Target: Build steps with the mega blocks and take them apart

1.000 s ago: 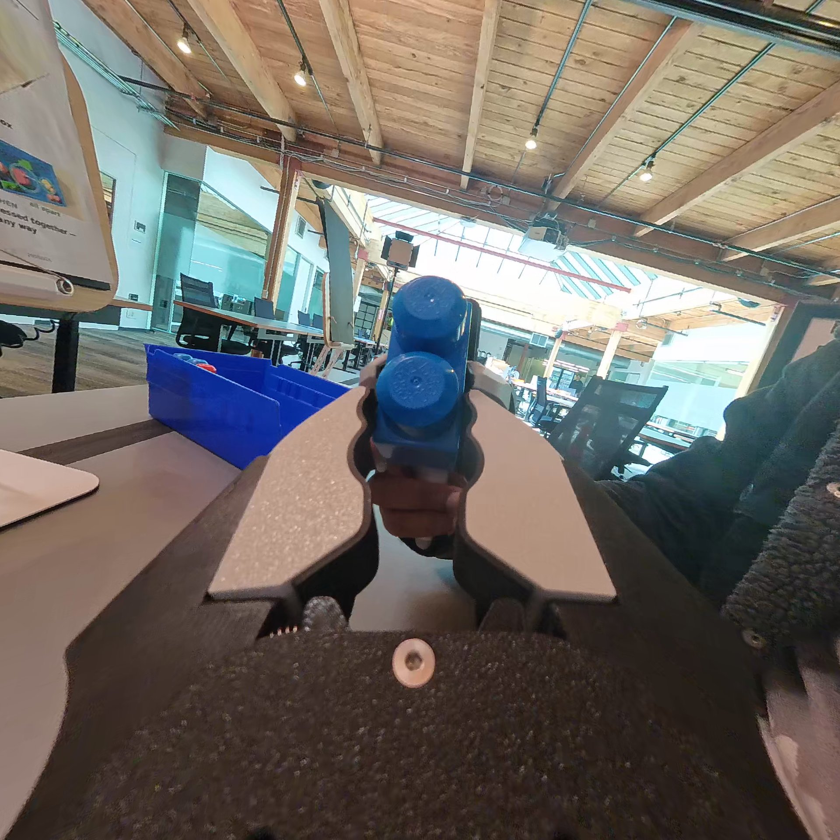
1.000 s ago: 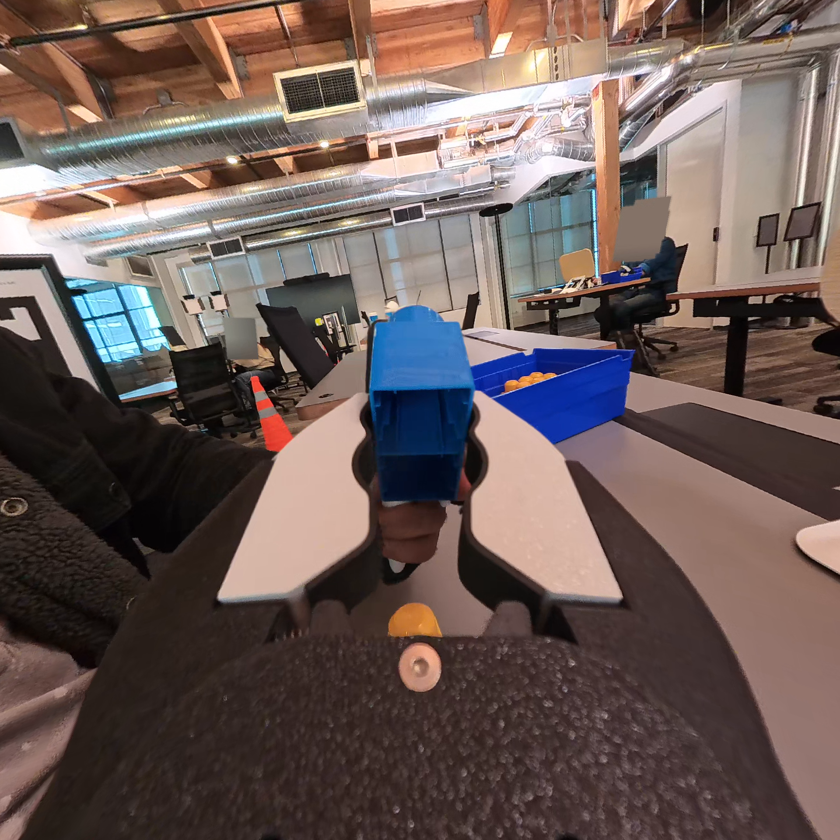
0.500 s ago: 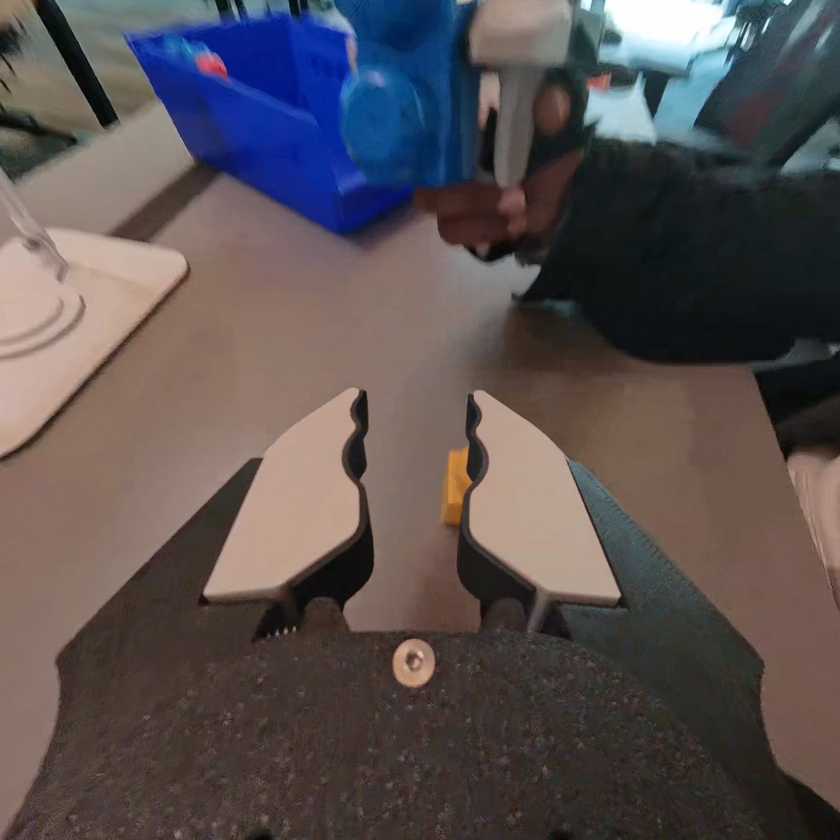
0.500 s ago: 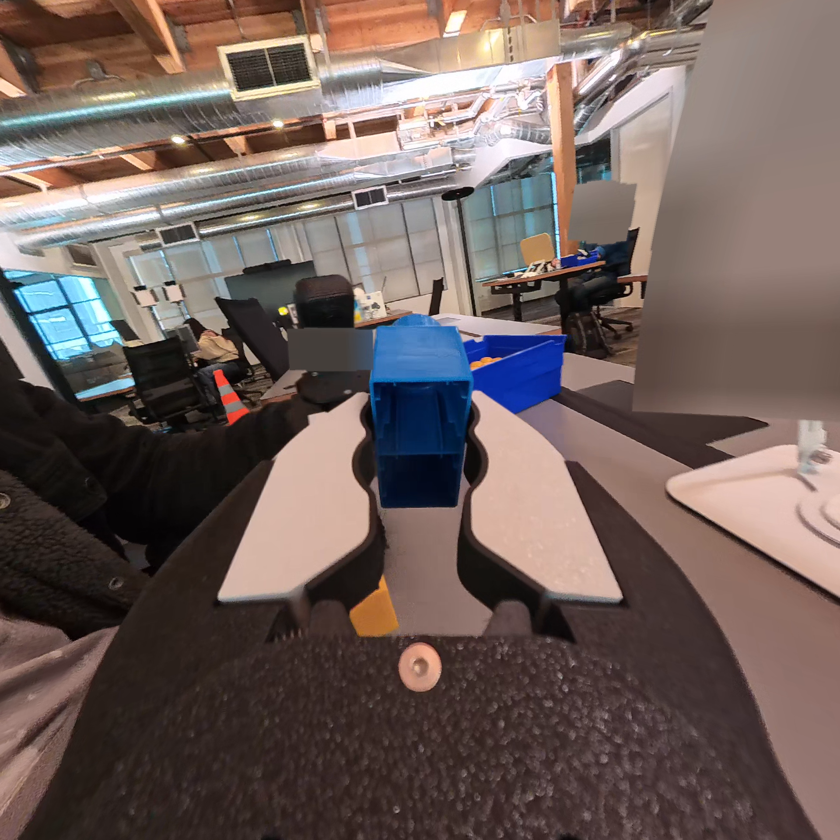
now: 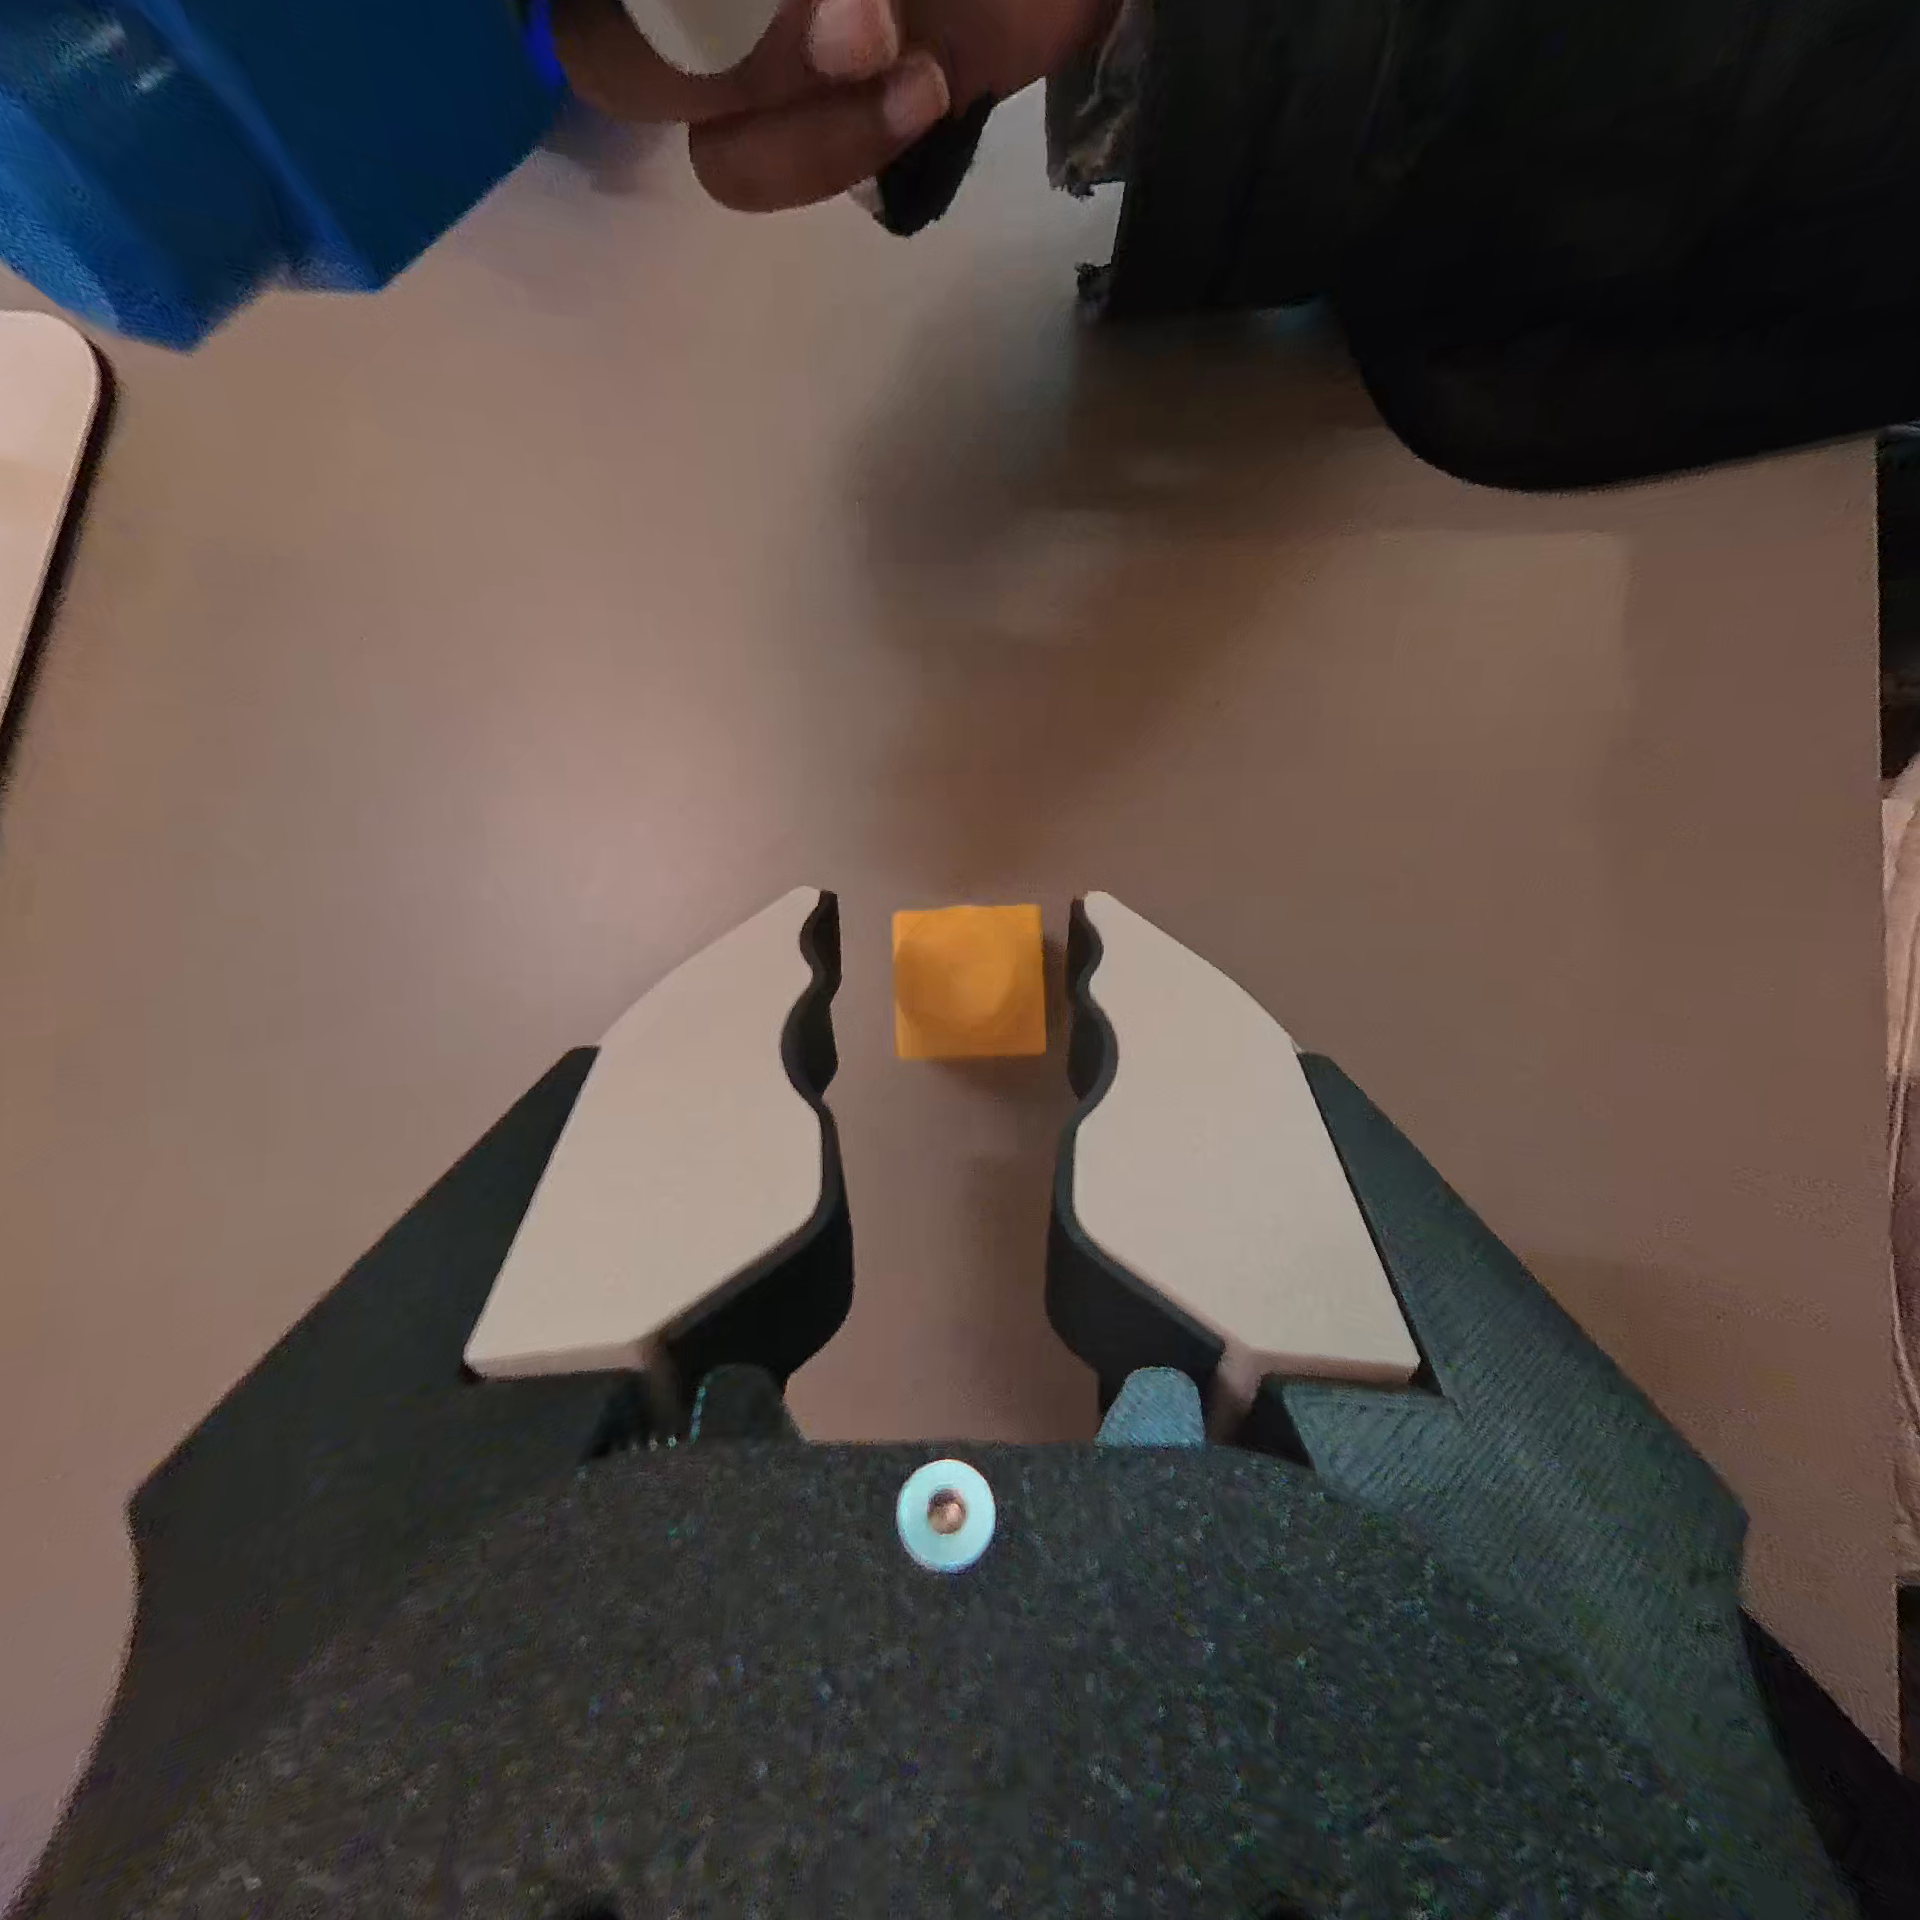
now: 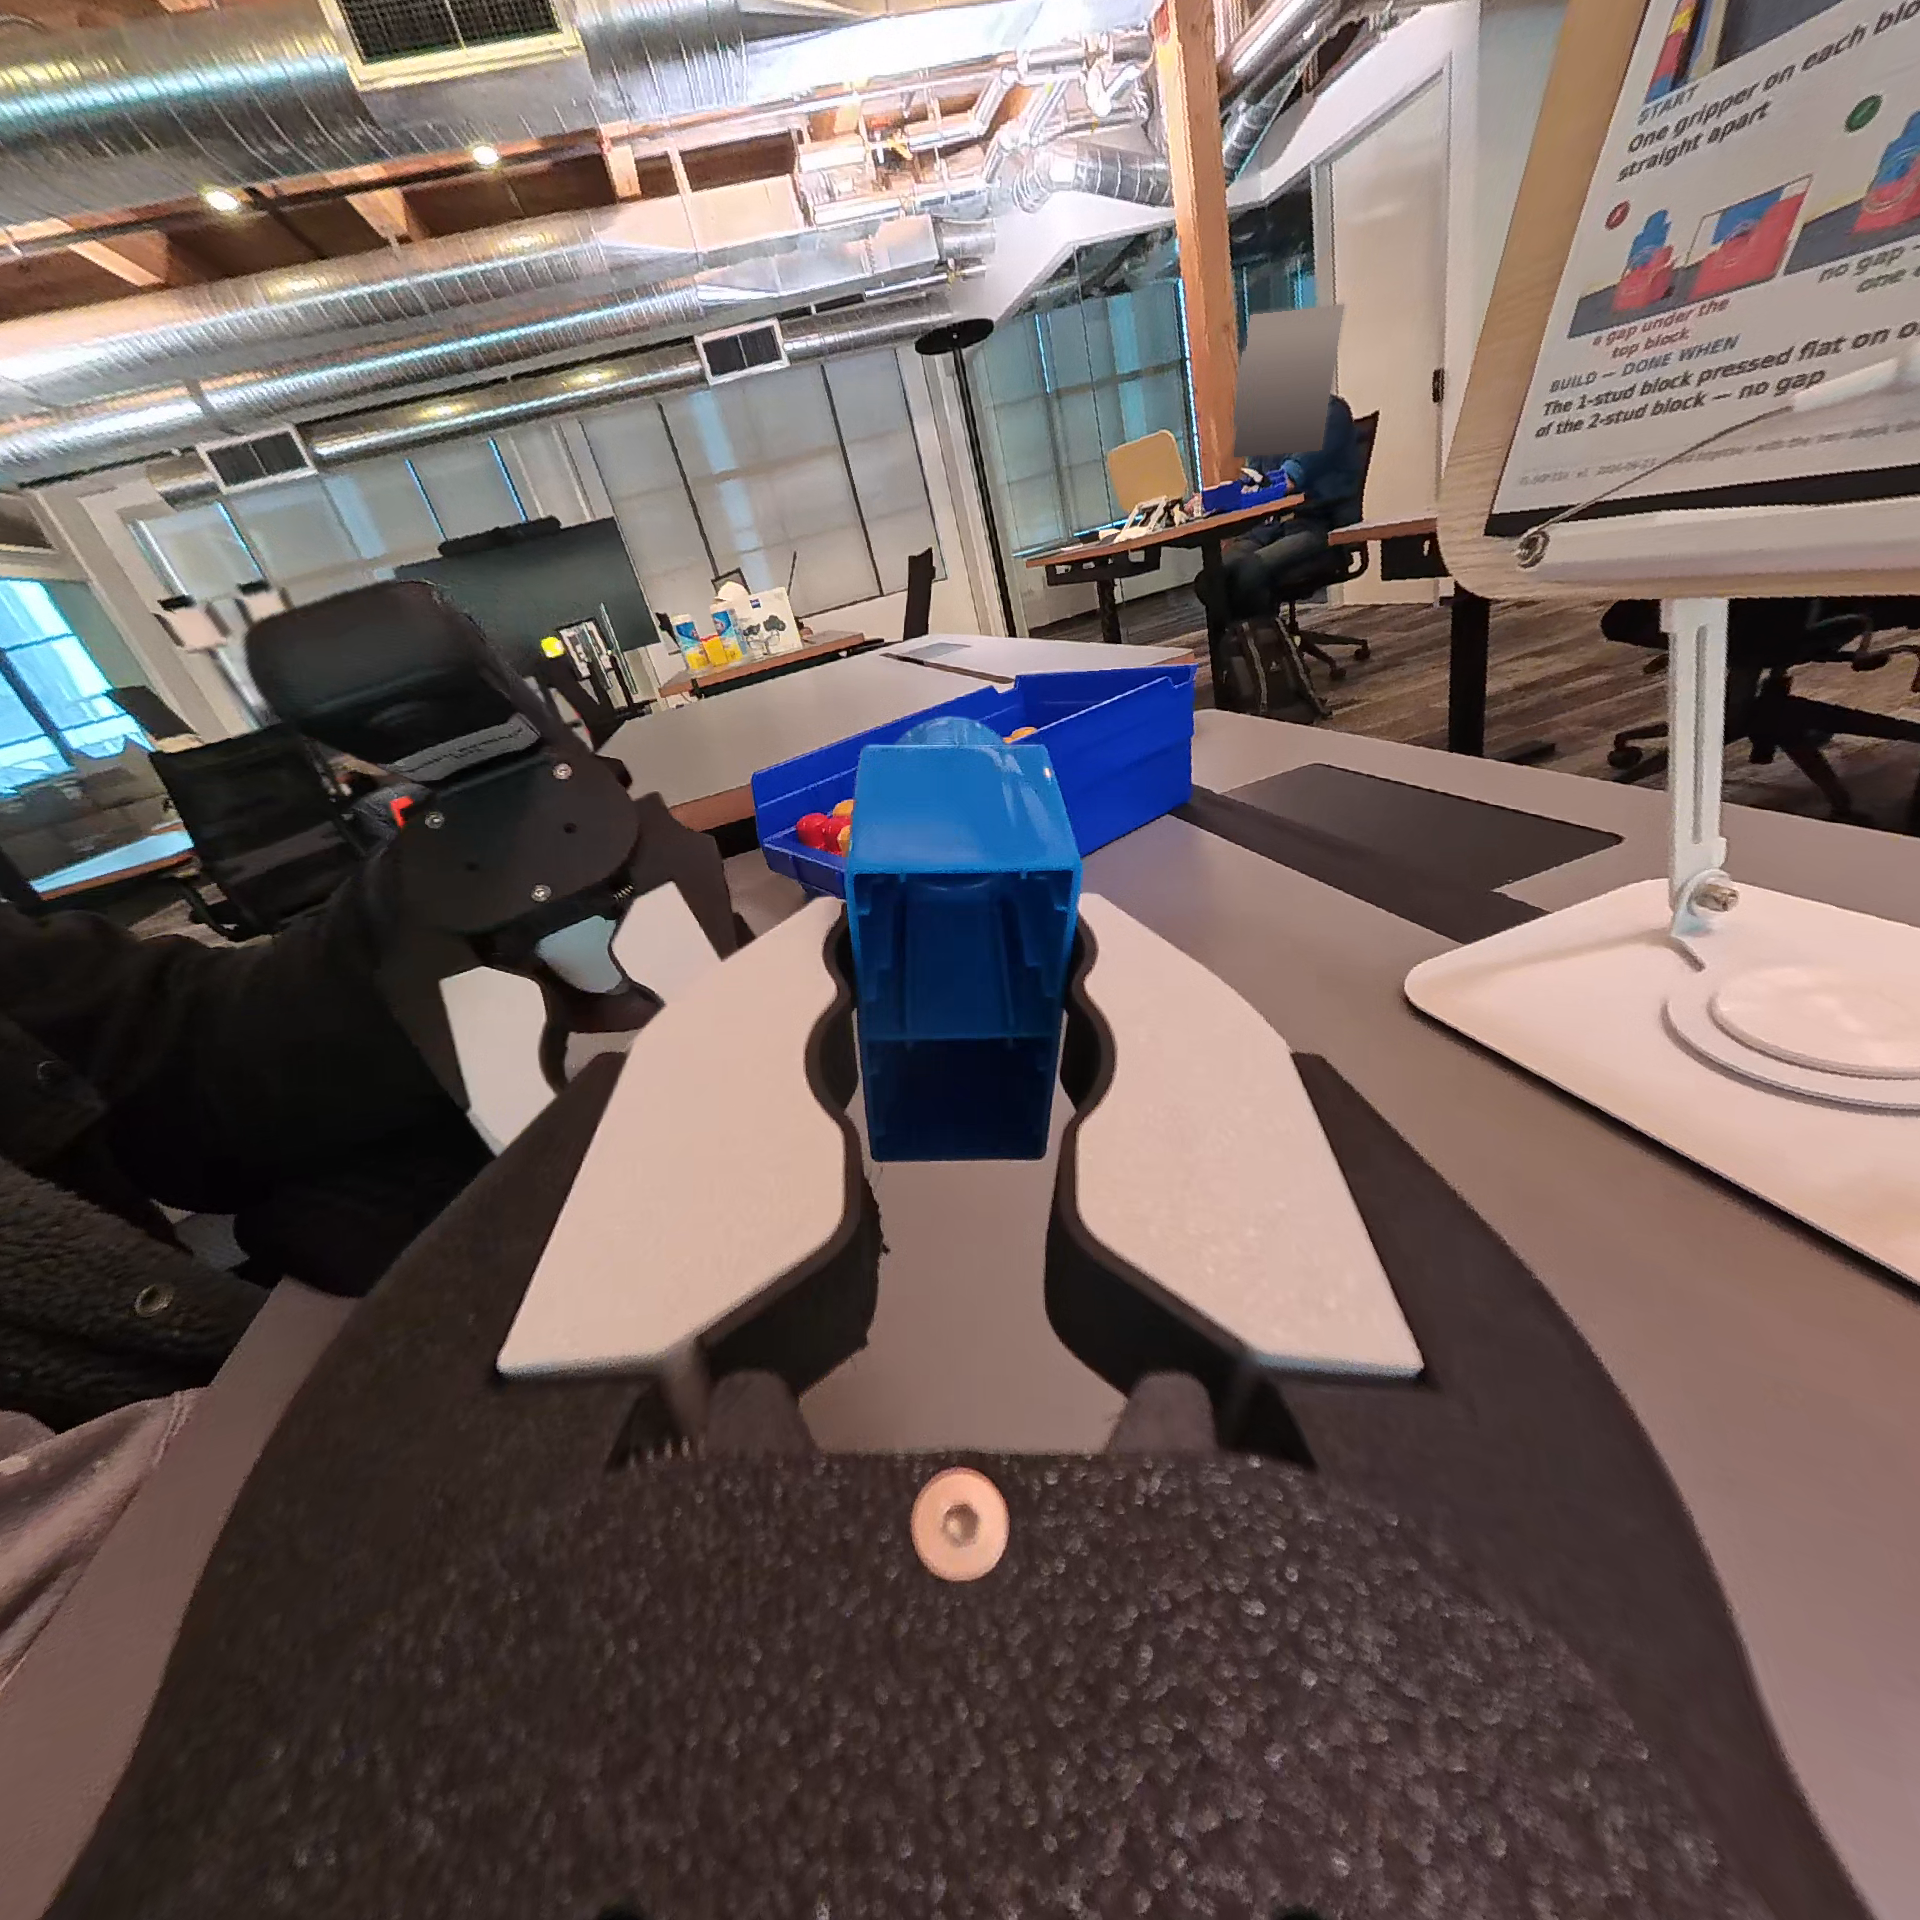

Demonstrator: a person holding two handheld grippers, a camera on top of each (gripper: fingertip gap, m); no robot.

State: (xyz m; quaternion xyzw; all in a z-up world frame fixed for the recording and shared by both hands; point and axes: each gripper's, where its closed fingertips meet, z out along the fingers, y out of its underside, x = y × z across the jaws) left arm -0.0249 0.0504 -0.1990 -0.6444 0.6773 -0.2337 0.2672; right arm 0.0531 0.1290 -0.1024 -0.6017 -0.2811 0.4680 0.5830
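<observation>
An orange one-stud block (image 5: 968,982) lies on the brown table (image 5: 520,675). My left gripper (image 5: 951,935) is open and points down at it. The block shows between the two fingertips with a gap on each side. My right gripper (image 6: 956,935) is shut on a blue two-stud block (image 6: 961,997) and holds it above the table, hollow underside facing the camera. The left gripper's black body (image 6: 468,790) shows at the left of the right wrist view.
A blue bin (image 6: 1101,748) with red and orange blocks stands behind. A white stand base (image 6: 1714,1039) holding a sign board (image 6: 1714,260) is at the right. A hand (image 5: 821,104), a black sleeve (image 5: 1507,208) and a blurred blue shape (image 5: 208,156) fill the left view's top. My hands' fingertips stand some 15 cm from each other.
My left gripper let go of the blue block, tipped down toward the table and came over the orange block. My right gripper kept the blue block and swung right.
</observation>
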